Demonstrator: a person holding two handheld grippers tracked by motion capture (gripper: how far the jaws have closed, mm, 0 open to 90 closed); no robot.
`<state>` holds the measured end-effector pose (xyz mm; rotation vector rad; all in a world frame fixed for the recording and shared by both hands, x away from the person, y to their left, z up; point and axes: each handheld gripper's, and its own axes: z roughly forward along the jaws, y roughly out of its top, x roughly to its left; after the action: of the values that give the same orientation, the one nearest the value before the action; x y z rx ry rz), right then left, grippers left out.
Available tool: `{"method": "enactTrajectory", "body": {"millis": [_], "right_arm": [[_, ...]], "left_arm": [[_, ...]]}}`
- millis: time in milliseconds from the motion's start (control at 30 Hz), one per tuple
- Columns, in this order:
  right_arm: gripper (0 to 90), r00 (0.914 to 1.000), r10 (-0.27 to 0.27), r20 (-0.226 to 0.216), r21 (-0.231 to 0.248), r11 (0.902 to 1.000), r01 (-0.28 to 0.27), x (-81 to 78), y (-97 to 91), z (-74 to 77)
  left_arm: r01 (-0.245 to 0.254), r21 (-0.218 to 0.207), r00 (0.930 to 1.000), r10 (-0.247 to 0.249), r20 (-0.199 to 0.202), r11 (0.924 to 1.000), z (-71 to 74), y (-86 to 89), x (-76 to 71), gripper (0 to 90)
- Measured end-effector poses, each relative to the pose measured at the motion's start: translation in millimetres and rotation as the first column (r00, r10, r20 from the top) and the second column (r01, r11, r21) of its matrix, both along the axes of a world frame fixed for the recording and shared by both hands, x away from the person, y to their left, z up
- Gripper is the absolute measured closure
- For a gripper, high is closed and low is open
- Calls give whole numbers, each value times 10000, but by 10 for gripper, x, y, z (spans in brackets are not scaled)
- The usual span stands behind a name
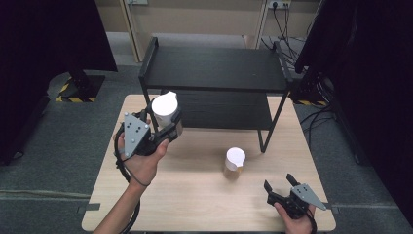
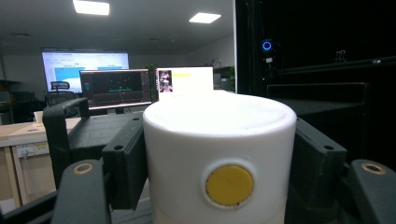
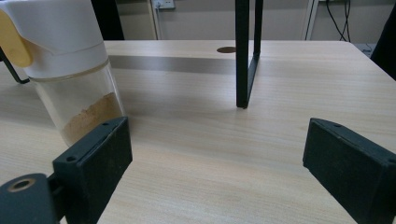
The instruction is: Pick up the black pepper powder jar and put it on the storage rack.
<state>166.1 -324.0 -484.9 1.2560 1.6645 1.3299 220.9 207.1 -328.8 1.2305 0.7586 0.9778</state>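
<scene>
My left gripper (image 1: pixel 168 127) is shut on a white-lidded jar (image 1: pixel 164 109), held up in the air at the table's left, just in front of the black shelf (image 1: pixel 214 68). In the left gripper view the jar's white lid (image 2: pixel 219 154) with a yellow button sits clamped between both jaws. A second jar (image 1: pixel 234 163) with a white lid and brown powder stands upright on the wooden table (image 1: pixel 195 195), near its middle. My right gripper (image 1: pixel 280 187) rests open at the table's front right, with nothing between its fingers. In the right gripper view that powder jar (image 3: pixel 70 70) stands ahead to the left.
The two-tier black shelf stands on the far half of the table; its front right leg (image 3: pixel 245 56) comes down just behind the powder jar. Dark curtains hang at both sides. Cables (image 1: pixel 316 117) lie on the floor at the right.
</scene>
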Motion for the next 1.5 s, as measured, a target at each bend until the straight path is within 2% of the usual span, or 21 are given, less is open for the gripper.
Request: {"method": "enactTrajectory", "body": {"millis": [333, 1167, 1500], "right_arm": [[84, 10000, -3, -11, 18, 10000, 3, 1, -1, 1], [84, 10000, -14, -17, 42, 10000, 14, 0, -2, 0], [84, 10000, -14, -29, 61, 10000, 15, 2, -4, 1]], "left_arm": [[-175, -101, 9997, 177, 166, 9998, 182, -5, 72, 309], [-445, -431, 9978, 465, 462, 9981, 499, -32, 158, 309], [-624, -496, 9965, 650, 523, 9968, 652, -55, 254, 309]]}}
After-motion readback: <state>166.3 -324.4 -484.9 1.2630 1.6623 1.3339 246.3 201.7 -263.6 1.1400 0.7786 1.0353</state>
